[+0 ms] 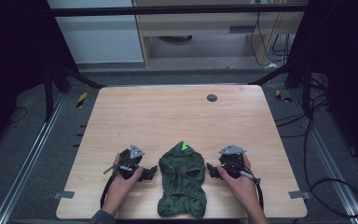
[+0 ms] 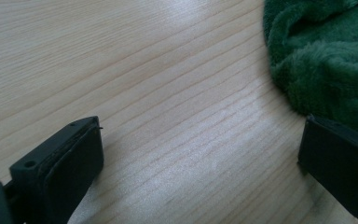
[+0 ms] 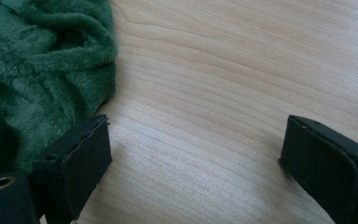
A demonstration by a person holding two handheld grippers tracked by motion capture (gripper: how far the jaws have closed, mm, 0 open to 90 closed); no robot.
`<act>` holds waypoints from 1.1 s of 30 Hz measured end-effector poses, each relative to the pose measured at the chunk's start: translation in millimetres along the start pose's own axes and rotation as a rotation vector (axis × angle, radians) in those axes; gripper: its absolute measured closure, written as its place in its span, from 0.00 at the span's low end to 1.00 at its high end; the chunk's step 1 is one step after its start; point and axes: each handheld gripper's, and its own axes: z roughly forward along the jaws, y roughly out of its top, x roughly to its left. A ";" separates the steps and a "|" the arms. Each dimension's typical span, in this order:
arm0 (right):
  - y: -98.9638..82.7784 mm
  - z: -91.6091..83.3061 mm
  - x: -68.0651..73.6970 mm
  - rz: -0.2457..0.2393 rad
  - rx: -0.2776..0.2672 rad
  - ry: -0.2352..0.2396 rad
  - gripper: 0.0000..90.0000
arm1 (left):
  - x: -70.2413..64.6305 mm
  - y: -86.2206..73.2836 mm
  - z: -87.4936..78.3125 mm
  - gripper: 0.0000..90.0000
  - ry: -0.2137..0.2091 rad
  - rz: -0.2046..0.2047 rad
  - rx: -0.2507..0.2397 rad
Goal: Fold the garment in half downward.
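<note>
A dark green fleece garment with a bright green tip lies crumpled at the front middle of the wooden table. My left gripper rests on the table just left of it, open, jaws wide with bare wood between them. Its right jaw sits at the edge of the fleece. My right gripper rests just right of the garment, open too. Its left jaw lies against the fleece, and nothing is held between its jaws.
A small dark round disc sits near the table's far edge. Black frame struts rise at both far corners. Cables trail on the floor to the right. Bare wood stretches behind the garment.
</note>
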 end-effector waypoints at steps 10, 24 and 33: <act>3.1 3.4 -0.9 -0.003 0.005 0.011 0.08 | 2.8 4.1 1.2 0.01 -0.027 0.018 0.013; 16.5 -7.0 -5.4 -0.045 0.045 0.054 0.24 | 7.3 31.5 -10.7 0.07 -0.106 0.068 0.022; 47.3 -14.0 -2.6 -0.088 0.054 0.118 0.44 | 10.1 64.7 -13.9 0.18 -0.161 0.106 0.006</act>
